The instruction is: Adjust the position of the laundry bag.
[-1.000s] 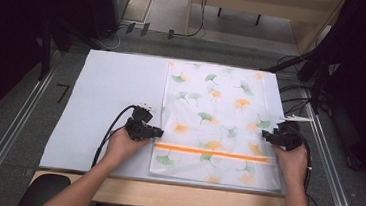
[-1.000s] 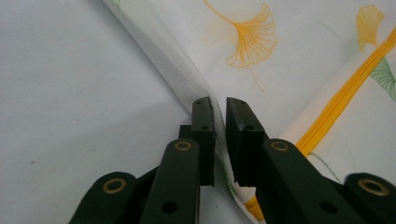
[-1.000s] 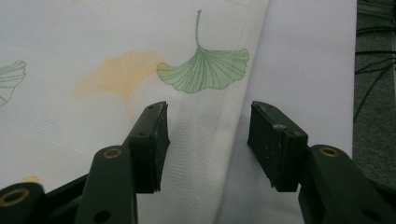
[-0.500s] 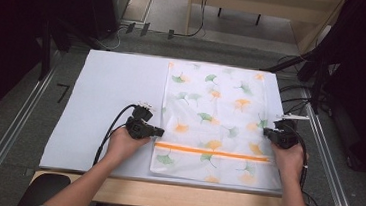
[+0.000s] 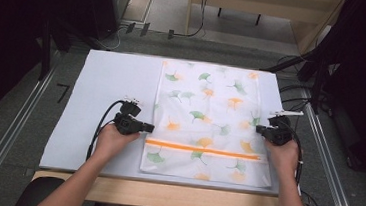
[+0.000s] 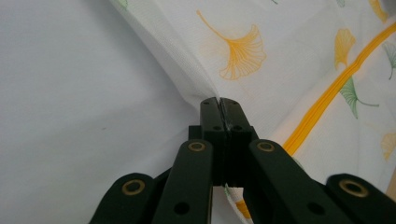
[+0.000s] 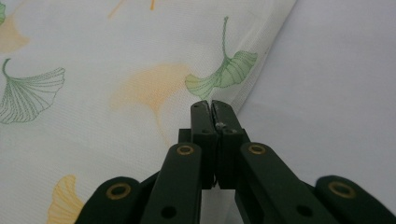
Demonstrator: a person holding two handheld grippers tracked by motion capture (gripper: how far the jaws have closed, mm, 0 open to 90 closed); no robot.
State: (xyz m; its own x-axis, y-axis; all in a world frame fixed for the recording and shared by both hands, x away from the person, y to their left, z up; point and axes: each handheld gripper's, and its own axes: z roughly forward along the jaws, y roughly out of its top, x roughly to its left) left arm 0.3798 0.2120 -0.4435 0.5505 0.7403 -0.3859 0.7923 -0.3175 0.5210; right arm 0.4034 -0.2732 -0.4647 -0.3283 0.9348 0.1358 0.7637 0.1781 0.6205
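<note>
The white mesh bag (image 5: pixel 204 120), printed with green and orange ginkgo leaves and crossed by an orange zipper (image 5: pixel 202 149), lies flat on the pale table cover (image 5: pixel 96 100). My left gripper (image 6: pixel 219 100) pinches its left edge; my right gripper (image 7: pixel 211 103) has closed, apparently on its right edge.

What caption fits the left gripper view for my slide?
Left gripper shut on the leaf-print cloth at its edge, near the orange zip.

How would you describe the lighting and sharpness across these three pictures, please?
High view: table evenly lit, surroundings dark, slightly soft. Left gripper view: cloth sharp, the left gripper shut on its edge. Right gripper view: soft light, no glare, the right gripper crisp.
</note>
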